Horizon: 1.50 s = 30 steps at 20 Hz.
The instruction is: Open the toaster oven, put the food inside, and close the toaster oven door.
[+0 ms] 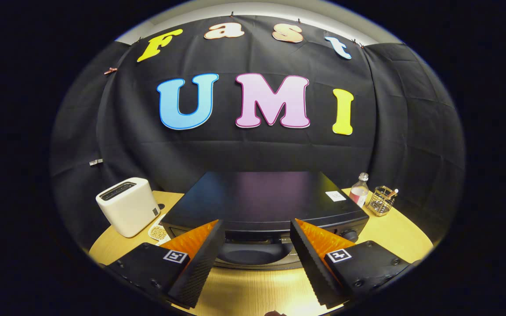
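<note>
Gripper (257, 241) spread wide, holding nothing; oven (262, 206) at lower centre on table (393, 237), door shut, judged rigid, hinged and heavy — best taken at door's top edge, just ahead of fingers.

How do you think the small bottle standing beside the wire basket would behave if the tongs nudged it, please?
The bottle is tall and narrow on the table, so it would probably tip rather than slide. Its round body would likely roll once down. It stands close to the wire basket, which might catch it. The tongs are open, facing the toaster oven.
</note>
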Motion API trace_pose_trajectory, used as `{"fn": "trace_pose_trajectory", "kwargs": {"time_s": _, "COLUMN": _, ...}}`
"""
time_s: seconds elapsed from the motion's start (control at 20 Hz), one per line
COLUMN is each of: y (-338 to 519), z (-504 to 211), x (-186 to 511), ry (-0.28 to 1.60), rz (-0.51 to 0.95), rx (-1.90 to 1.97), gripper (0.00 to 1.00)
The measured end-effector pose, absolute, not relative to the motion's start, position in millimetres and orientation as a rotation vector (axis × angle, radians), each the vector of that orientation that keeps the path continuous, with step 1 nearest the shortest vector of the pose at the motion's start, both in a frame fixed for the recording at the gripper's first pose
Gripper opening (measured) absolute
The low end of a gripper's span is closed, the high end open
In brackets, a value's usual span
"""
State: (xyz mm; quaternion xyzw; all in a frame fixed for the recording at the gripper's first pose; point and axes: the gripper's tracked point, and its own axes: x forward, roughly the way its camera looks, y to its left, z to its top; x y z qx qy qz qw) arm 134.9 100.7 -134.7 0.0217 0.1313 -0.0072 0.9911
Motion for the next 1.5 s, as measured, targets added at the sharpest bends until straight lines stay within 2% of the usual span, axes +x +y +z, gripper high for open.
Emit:
{"fn": "trace_pose_trajectory", "kwargs": {"time_s": 0.6, "y": 108.1, "z": -156.4, "x": 134.3, "ry": 0.325, "rz": 0.003, "rx": 0.036, "gripper": 0.99}}
{"fn": "trace_pose_trajectory", "kwargs": {"time_s": 1.2, "y": 109.4, "z": -193.1, "x": 53.8, "ry": 0.403, "rz": 0.07, "rx": 0.042, "gripper": 0.99}}
{"fn": "trace_pose_trajectory", "kwargs": {"time_s": 1.5, "y": 110.6, "z": -244.0, "x": 12.0, "ry": 0.564, "rz": 0.09, "rx": 0.013, "gripper": 0.98}}
